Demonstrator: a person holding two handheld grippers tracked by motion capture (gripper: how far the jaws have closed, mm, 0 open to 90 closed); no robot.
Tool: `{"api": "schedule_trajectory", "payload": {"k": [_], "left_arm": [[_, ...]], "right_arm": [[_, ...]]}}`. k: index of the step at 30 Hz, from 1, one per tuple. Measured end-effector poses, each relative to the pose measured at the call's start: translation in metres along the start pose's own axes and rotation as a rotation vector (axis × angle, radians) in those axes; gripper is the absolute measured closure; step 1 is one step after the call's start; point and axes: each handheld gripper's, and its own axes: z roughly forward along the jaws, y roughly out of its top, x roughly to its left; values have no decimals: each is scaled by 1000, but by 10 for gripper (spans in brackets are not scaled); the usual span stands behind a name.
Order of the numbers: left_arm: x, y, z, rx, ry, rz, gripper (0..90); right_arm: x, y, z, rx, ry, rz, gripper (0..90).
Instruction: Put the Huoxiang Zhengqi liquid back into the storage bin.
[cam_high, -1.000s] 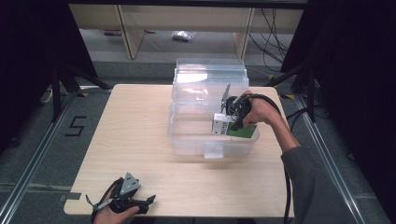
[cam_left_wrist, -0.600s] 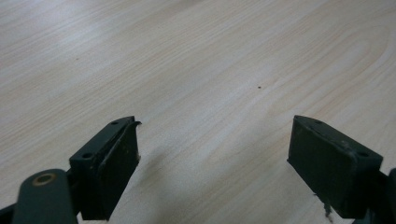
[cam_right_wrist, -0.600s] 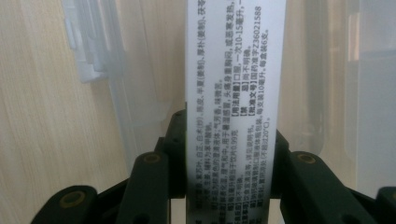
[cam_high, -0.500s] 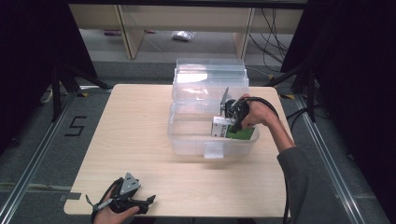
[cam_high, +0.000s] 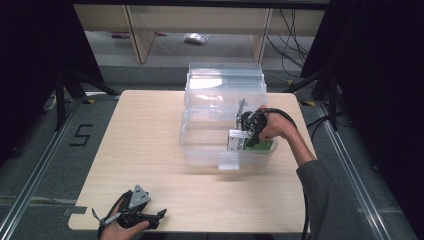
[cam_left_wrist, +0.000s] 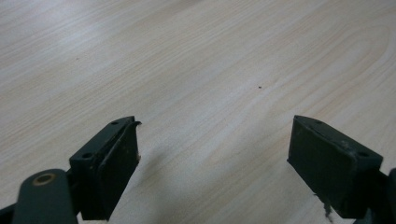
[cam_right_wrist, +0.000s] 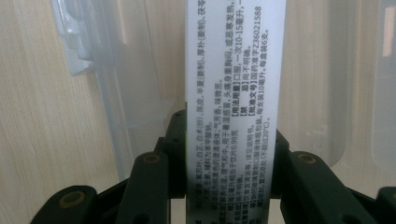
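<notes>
The right gripper (cam_high: 246, 131) has eased slightly lower into the clear plastic bin (cam_high: 200, 150), jaws pinching a white-and-green medicine box (cam_right_wrist: 232, 93) at its 4 o'clock corner; release seems near. The left gripper (cam_high: 131, 216) stays spread at the table's (cam_high: 150, 125) 7 o'clock edge.

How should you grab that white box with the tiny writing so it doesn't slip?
Pinch its two wide flat faces near one end, coming down from above, as the right tongs do now. The white box is thin and flat-sided, and the clear bin's walls block the sides.
</notes>
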Motion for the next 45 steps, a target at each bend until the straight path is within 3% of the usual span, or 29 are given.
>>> {"api": "schedule_trajectory", "payload": {"k": [4, 5, 6, 7, 8, 12, 13, 16, 17, 22, 30, 31, 33, 34, 36, 37, 38, 39, 40, 43, 45], "left_arm": [[0, 0, 0, 1, -2, -1, 156], [0, 0, 0, -3, -1, -4, 156], [0, 0, 1, -5, 4, -1, 155], [0, 0, 1, -6, 5, -1, 156], [0, 0, 1, -2, 5, 0, 156], [0, 0, 1, -7, 4, -3, 156], [0, 0, 1, -8, 4, -3, 156], [0, 0, 0, 4, -5, 3, 156], [0, 0, 1, -5, 0, -4, 155], [-1, 0, 1, -8, 3, -6, 156], [0, 0, 1, -7, 7, -2, 156], [0, 0, 1, -8, 7, -3, 156], [-1, 0, 1, -7, 6, -2, 156], [-1, 0, 1, -7, 6, -5, 156], [-1, 0, 1, -6, 4, -4, 156], [-1, 0, 1, -6, 7, -3, 156], [-1, 0, 1, -5, 7, -2, 156], [-1, 0, 1, -7, 3, -6, 156], [0, 0, 1, -5, 3, -4, 156], [-1, 0, 1, -3, 8, -2, 156], [0, 0, 1, -1, 9, -2, 156]], "right_arm": [[1, 1, 3, -4, 17, -8, 646], [4, 1, 3, 27, 15, 42, 645], [4, 1, 4, 26, 16, 40, 645], [2, 1, 6, 13, 18, 8, 645], [3, 1, 7, 28, 27, 33, 645], [2, 0, 12, 36, 21, 34, 644], [1, 0, 13, 34, 30, 14, 644], [2, -1, 14, 31, 34, 43, 643], [0, -1, 15, 17, 32, 26, 642], [0, -2, 16, 44, 41, 45, 641], [-3, -3, 21, 58, 45, 29, 628], [-2, -4, 20, 68, 50, 50, 625], [-2, -4, 19, 51, 51, 34, 622], [-1, -5, 15, 59, 53, 60, 621], [-5, -6, 13, 6, 57, -4, 617], [-5, -7, 11, 0, 43, -1, 616], [-1, -8, 6, 22, 58, 54, 614], [1, -9, 3, 17, 58, 68, 614], [-2, -10, 2, -26, 46, 36, 612], [1, -14, -8, -24, 37, 86, 598], [-1, -16, -15, -62, 23, 53, 590]]}}
